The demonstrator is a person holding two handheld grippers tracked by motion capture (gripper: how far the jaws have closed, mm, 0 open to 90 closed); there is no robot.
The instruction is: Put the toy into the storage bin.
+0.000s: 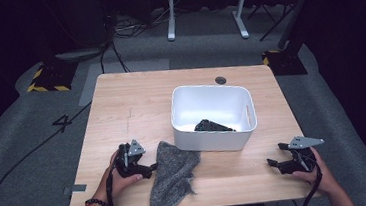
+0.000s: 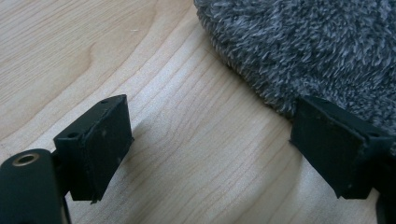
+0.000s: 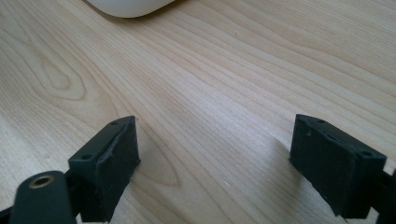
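Note:
A grey fuzzy cloth (image 1: 172,176) lies crumpled on the wooden table (image 1: 136,102), near the front edge. In the left gripper view the cloth (image 2: 303,46) covers the upper right. My left gripper (image 1: 150,169) rests just left of it, and the left gripper (image 2: 210,144) is open over bare wood, one jaw at the cloth's edge. My right gripper (image 1: 276,155) is low over the table at the front right. The right gripper (image 3: 215,163) is open wide with nothing between its jaws.
A white plastic bin (image 1: 209,138) stands mid-table behind the cloth, with a dark item (image 1: 213,126) inside. Its rounded corner (image 3: 130,5) shows ahead of the right gripper. A round cable hole (image 1: 220,80) sits at the table's back edge. Grey floor and equipment stands surround the table.

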